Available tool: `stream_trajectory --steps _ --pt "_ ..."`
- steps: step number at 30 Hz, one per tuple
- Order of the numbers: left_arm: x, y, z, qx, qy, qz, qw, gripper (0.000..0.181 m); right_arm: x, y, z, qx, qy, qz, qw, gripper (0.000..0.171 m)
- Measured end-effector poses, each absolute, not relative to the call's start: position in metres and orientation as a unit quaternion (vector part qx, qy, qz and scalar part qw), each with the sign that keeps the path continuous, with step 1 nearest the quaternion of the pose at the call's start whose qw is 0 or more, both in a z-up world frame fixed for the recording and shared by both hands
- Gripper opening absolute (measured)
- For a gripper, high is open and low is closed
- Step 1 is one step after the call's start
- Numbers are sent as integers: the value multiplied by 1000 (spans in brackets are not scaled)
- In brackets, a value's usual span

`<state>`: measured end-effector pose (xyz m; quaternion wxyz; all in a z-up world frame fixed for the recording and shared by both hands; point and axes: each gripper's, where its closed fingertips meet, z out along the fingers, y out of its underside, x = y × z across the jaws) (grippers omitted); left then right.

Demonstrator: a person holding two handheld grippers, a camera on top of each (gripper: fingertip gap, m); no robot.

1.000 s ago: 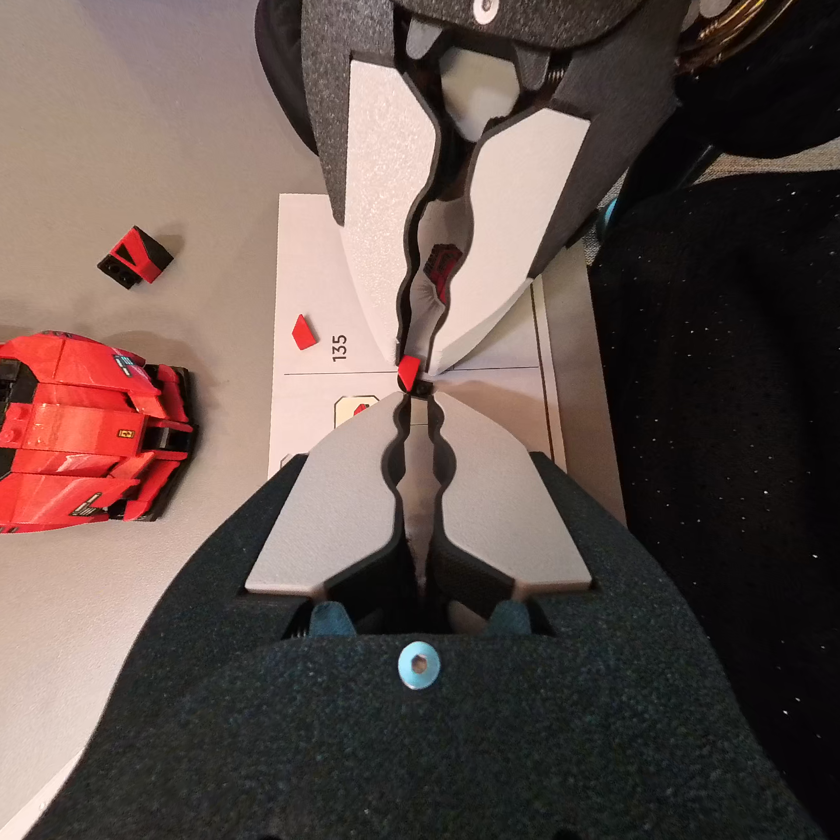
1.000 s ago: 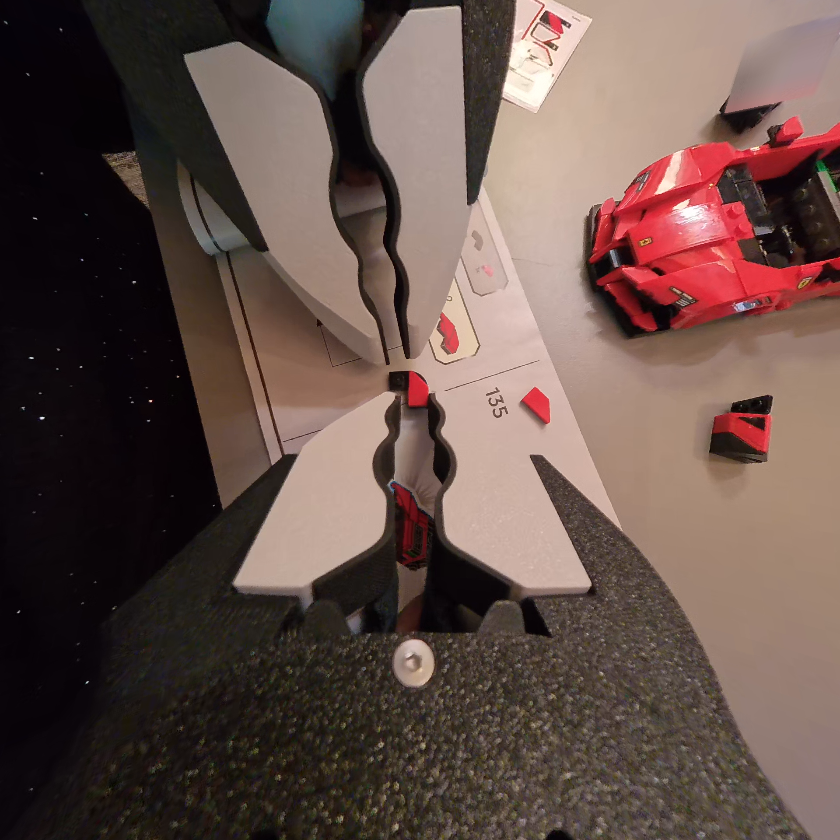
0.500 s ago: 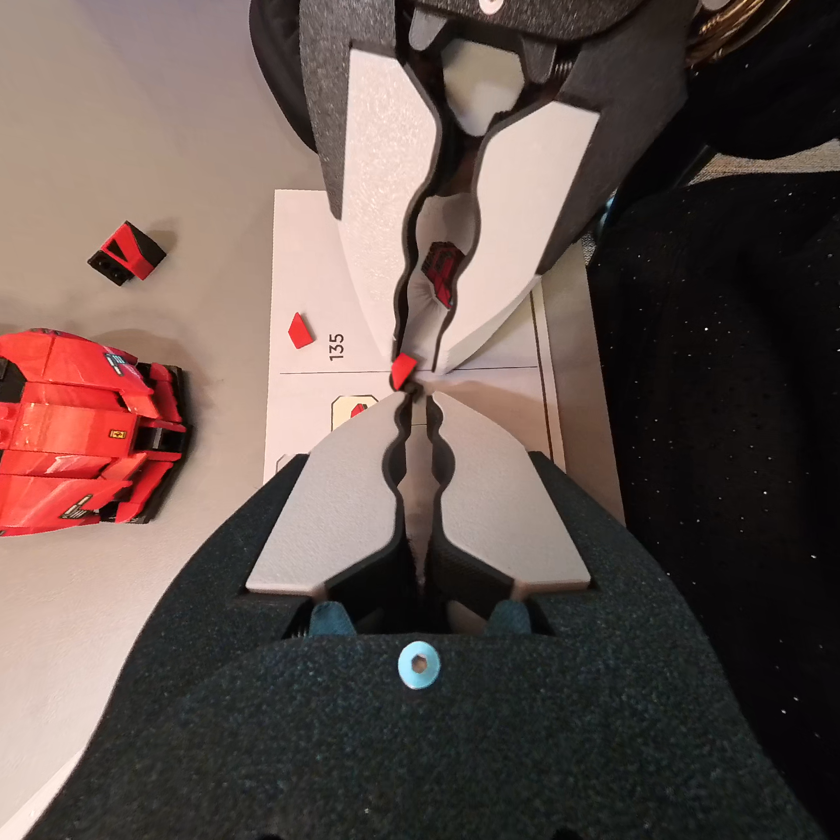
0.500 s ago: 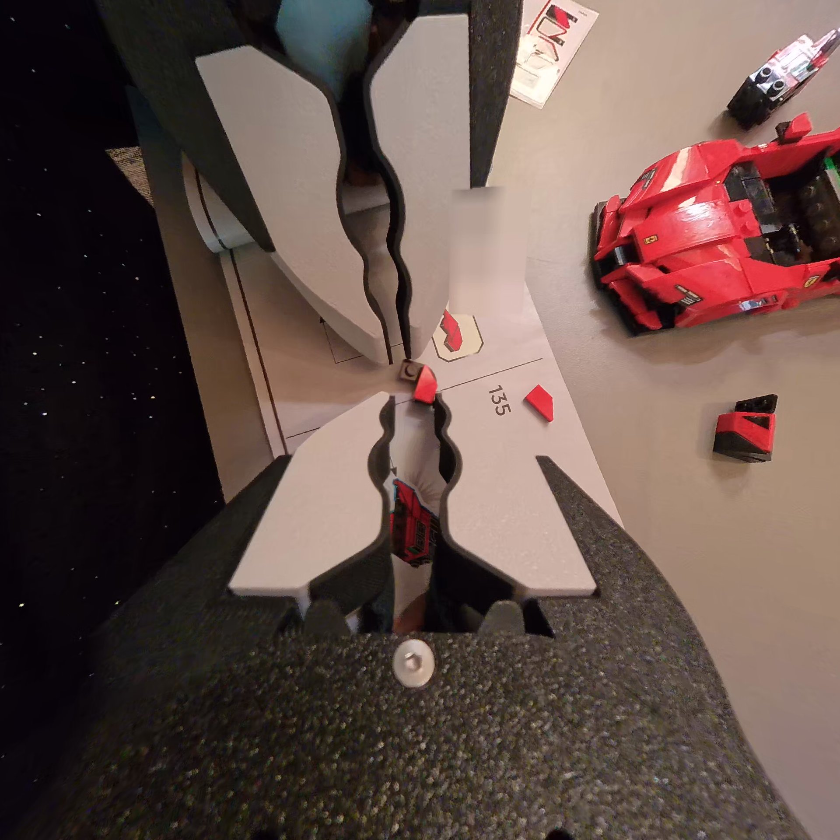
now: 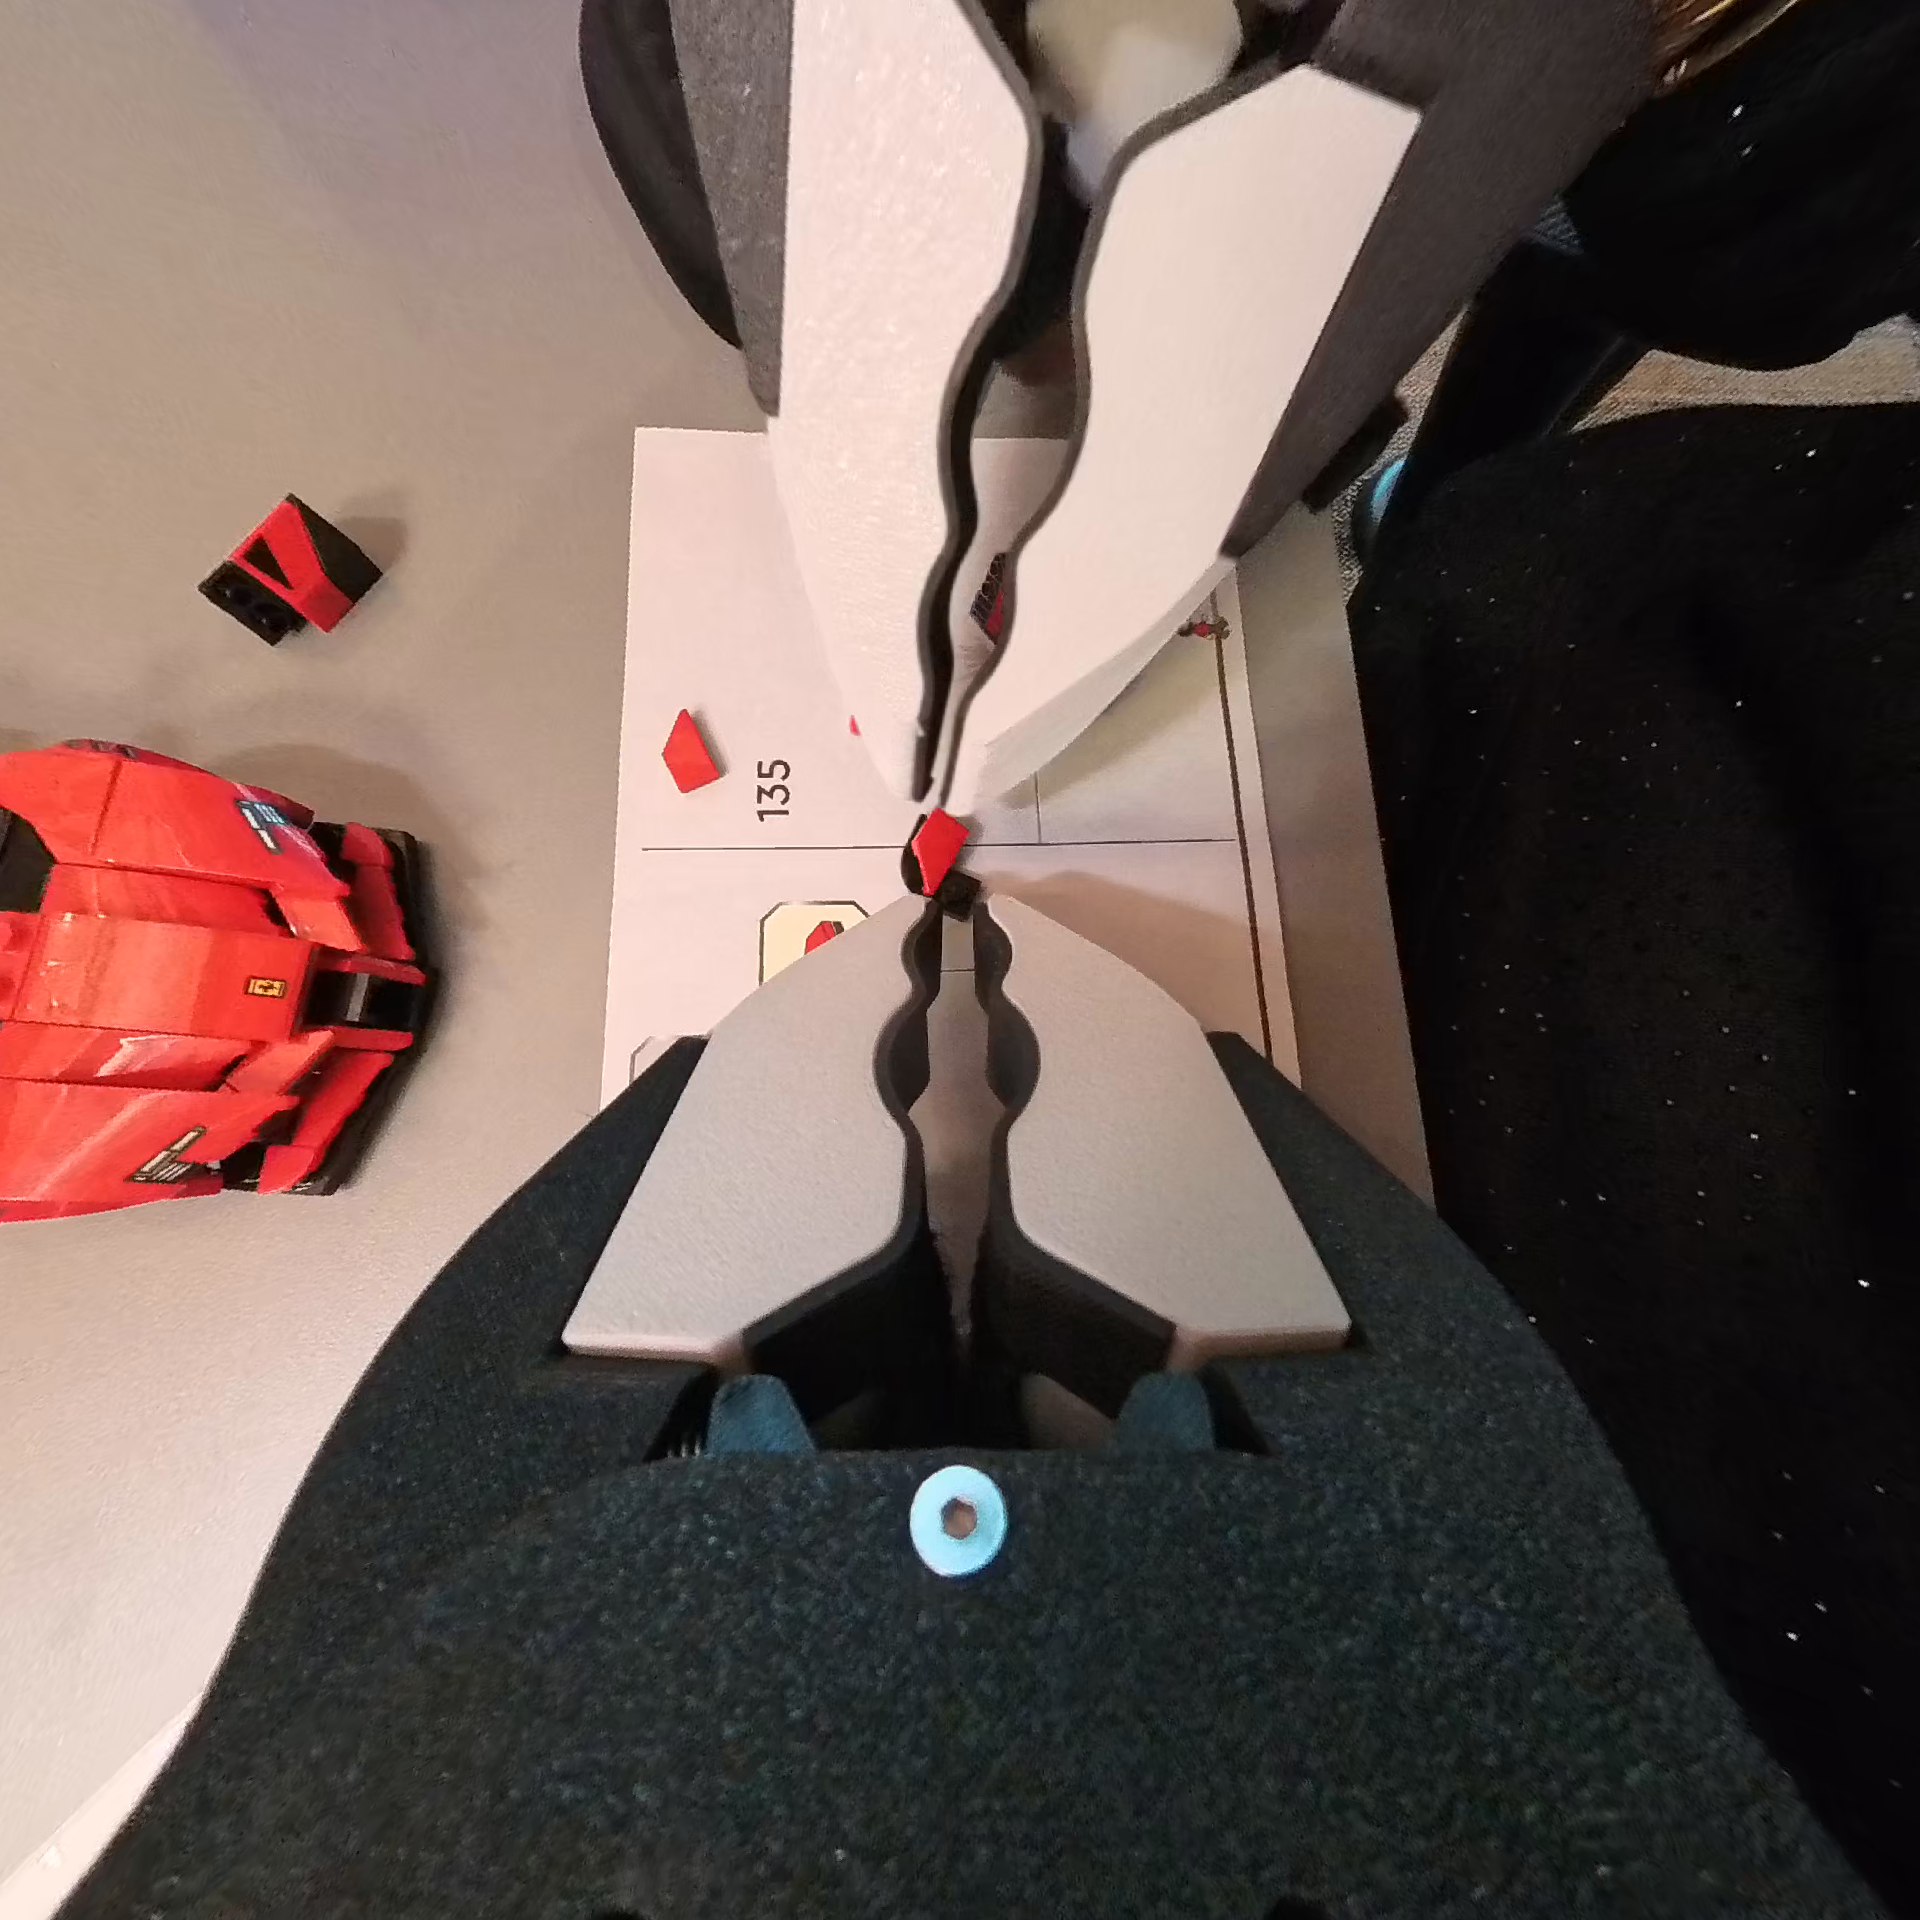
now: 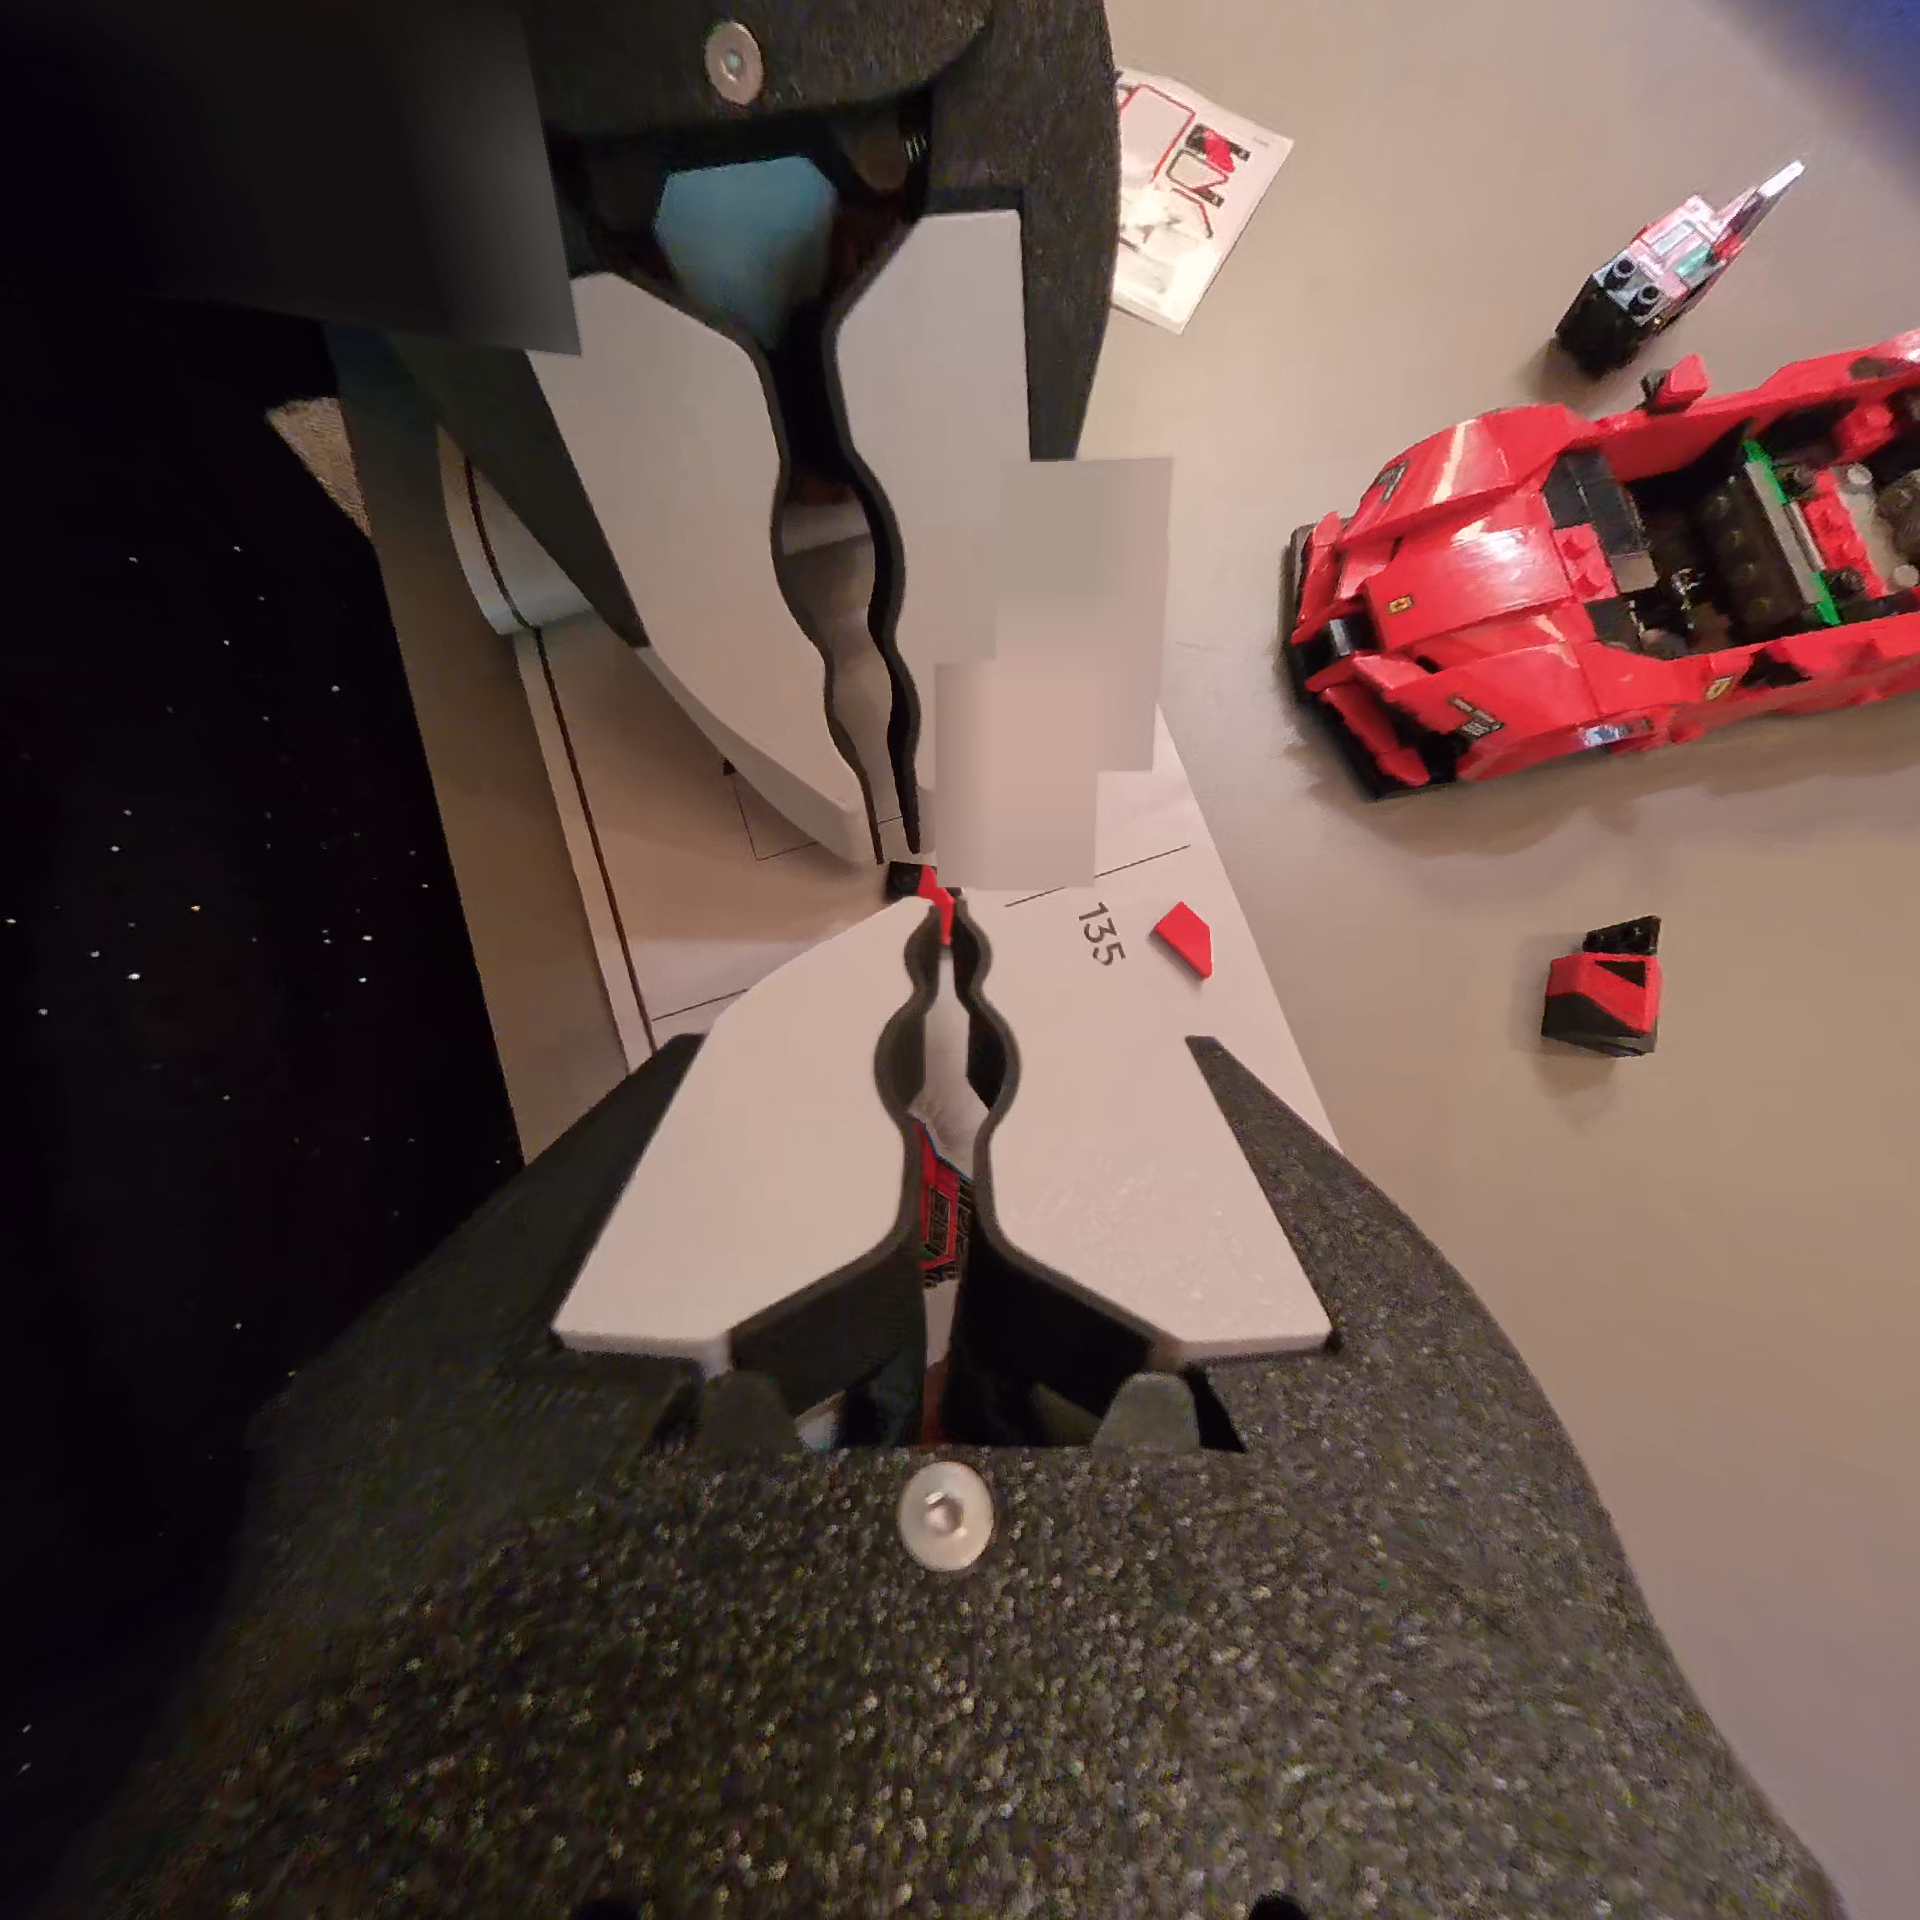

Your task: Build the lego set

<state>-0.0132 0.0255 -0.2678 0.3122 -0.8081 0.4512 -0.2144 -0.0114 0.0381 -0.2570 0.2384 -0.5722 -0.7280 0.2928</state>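
Centrally, the left gripper (image 5: 954,914) and the right gripper (image 6: 943,920) meet tip to tip over the instruction booklet (image 5: 717,644), together pinching a small red-and-black lego piece (image 5: 940,857), the left's tips on its black part, the right's on the red slope. At the frame's left edge sits the red lego car (image 5: 177,987), with a black-and-red brick (image 5: 291,571) above it and a loose red slope (image 5: 688,750) on the booklet page.

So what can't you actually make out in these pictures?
- Red car: left view's edge cuts off its rear; right view's edge does too.
- Booklet: blurred patches cover part of the page in the right view; both grippers hide more.
- Tiny red piece and black piece between the tips: too small to tell whether they are joined.
- Leaflet: partly behind the left gripper.
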Motion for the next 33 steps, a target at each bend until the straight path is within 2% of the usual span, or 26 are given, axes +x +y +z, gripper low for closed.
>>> stream_trajectory --steps 25,33 --pt "-12 27 -271 -807 450 -217 314 4 -14 38 -267 -583 -747 258 188 0" --pt "-12 26 -272 -807 451 -218 312 3 -12 39 -270 -629 -721 229 180 1"
